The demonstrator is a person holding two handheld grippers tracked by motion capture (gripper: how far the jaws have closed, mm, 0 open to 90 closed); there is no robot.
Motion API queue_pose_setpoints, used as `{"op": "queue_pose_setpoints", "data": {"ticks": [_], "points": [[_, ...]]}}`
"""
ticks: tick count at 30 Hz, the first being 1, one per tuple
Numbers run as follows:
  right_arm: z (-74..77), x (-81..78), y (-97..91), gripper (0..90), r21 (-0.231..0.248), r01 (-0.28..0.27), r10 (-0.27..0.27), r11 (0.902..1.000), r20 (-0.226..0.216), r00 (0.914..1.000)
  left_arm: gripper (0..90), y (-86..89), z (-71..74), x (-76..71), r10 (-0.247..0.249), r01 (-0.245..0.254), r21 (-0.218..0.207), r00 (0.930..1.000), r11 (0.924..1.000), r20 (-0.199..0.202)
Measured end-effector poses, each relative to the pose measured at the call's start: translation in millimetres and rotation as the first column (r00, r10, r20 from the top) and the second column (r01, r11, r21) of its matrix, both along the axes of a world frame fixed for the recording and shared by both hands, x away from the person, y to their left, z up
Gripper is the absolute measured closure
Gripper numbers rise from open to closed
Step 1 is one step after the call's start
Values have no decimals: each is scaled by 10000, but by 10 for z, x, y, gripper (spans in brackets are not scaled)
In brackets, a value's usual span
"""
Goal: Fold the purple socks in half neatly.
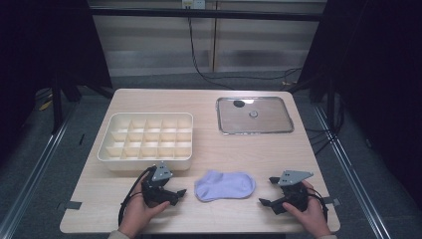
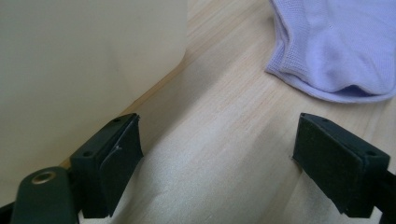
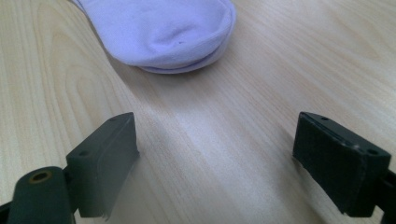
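High view, left to right: cream divided organizer box (image 1: 145, 141) sits on the left half of the light wooden table (image 1: 209, 219), its grid of compartments showing no contents; just in front of its near wall the left gripper (image 1: 175, 193) rests low over the table in the person's left hand (image 1: 139, 213), jaws pointing toward the sock; jaws stand wide apart, nothing between them, pads touching nothing; in the left gripper view the box wall (image 2: 84, 60) rises close beside one jaw, bare wood lies in the gap, and the sock's ribbed cuff end (image 2: 327, 46) lies ahead, apart from the pads; lavender ankle sock (image 1: 225, 185) lies flat on the table near the front edge, between the two grippers and clear of both, cuff toward the left gripper, toe toward the right; rectangular metal tray (image 1: 255, 130) sits at the far right of the table, well apart from the sock, with two small round items on it too small to identify; right gripper (image 1: 267, 190) held low in the right hand (image 1: 311, 214), jaws aimed at the sock; jaws wide open, empty; in the right gripper view the rounded toe (image 3: 168, 32) lies ahead of the pads, not touching, bare wood between them.
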State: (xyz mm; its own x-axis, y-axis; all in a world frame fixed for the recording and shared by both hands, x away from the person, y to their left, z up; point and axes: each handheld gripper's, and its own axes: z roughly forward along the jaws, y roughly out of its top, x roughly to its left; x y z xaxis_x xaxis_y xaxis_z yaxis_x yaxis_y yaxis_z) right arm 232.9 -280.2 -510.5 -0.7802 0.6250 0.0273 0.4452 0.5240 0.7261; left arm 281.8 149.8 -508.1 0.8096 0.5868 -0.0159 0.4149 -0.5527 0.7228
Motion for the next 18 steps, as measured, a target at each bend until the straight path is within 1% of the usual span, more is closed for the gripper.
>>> {"op": "queue_pose_setpoints", "data": {"ticks": [8, 15, 16, 17, 18], "points": [[0, 0, 0, 131, -1, 1, -1, 10000, 2, 10000, 146, 0, 1, -1, 17, -17, 4, 10000, 10000, -18], [2, -2, 12, 133, 31, 143, -143, 9999, -13, 9999, 147, -6, 8, 3, 68, -67, 90, 10000, 9999, -35], [3, -2, 14, 137, 9, 163, -163, 9999, -6, 9999, 147, -10, 16, 4, 80, -78, 158, 9999, 9998, -120], [4, -2, 18, 142, 46, 167, -167, 9999, -25, 9999, 150, -20, 16, 4, 121, -120, 103, 9998, 9999, -149], [5, -3, 27, 143, 57, 205, -204, 9998, -35, 9998, 151, -23, 21, 4, 129, -126, 159, 9998, 9998, -162]]}}
